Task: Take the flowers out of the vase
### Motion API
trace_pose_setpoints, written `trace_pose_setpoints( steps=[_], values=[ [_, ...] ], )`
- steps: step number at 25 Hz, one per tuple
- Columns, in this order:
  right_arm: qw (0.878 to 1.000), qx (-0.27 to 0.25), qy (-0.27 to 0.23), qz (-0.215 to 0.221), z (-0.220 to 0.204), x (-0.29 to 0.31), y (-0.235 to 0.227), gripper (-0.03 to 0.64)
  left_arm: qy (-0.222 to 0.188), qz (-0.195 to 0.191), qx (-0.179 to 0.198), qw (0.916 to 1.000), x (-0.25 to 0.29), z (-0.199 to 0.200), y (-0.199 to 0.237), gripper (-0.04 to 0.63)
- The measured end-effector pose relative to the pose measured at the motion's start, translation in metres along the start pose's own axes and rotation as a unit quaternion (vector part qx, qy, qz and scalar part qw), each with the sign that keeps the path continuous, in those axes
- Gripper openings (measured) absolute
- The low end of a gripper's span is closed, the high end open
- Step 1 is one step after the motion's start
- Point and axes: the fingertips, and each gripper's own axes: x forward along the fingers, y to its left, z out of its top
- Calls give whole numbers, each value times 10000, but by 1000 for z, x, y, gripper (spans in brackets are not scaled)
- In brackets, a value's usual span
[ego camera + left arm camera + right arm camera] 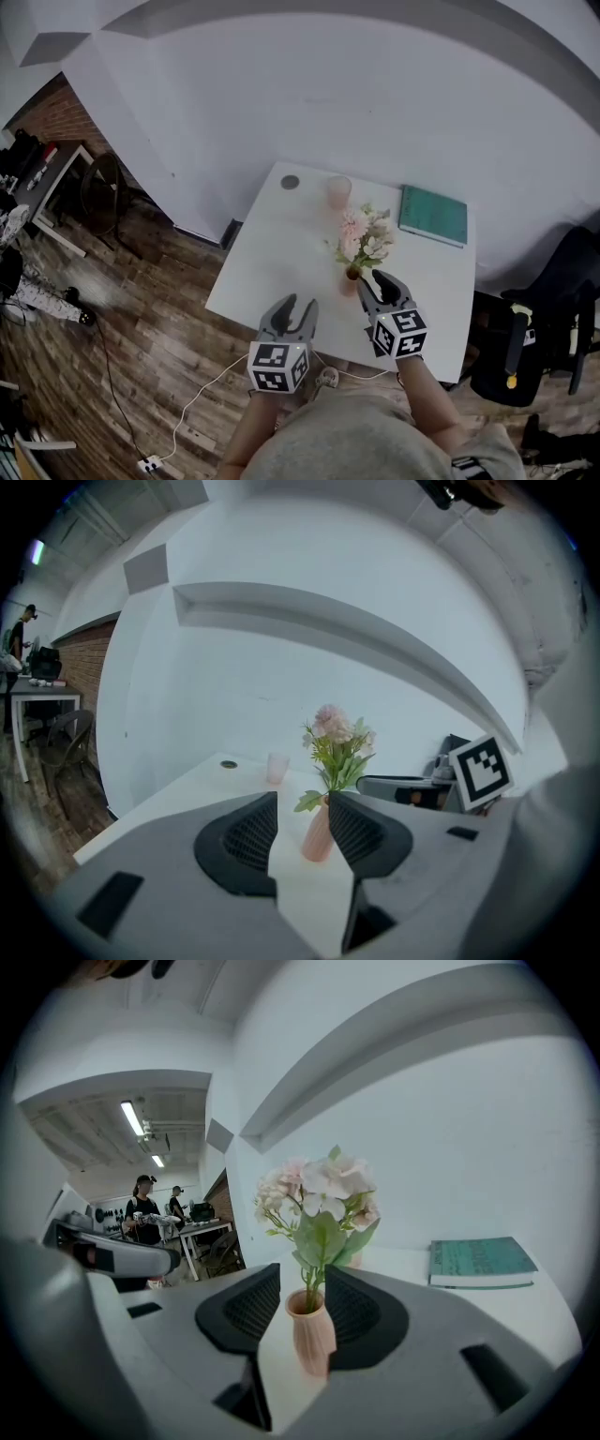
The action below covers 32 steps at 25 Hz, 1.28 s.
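A ribbed pink vase (pixel 349 280) holding pale pink and white flowers (pixel 364 239) stands on the white table (pixel 272 258). My right gripper (pixel 372 278) is open, its fingertips close beside the vase. In the right gripper view the vase (pixel 312 1333) and flowers (pixel 314 1194) show upright in the gap of the right gripper (pixel 302 1283), and the pads do not press on them. My left gripper (pixel 298 304) hangs open and empty over the table's near edge. Its own view shows the vase (pixel 318 834) and flowers (pixel 336 738) ahead, beyond the left gripper (pixel 303 799).
Behind the flowers are a pink cup (pixel 338 191), a small dark round object (pixel 290 182) and a green book (pixel 433 215) at the back right. A white wall backs the table. Wooden floor with a cable lies to the left; a dark chair (pixel 534 347) stands to the right.
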Motion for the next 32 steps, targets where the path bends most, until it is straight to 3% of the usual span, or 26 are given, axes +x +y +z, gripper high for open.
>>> trace_pose_setpoints(
  steps=[19,32],
  values=[
    [9996,142,190,171,-2,52,-19,188,192,47,32,9998,49,8,27,156],
    [9995,9,195,234,-1,51,-13,74,172,71,-30,9998,51,6,23,150]
  ],
)
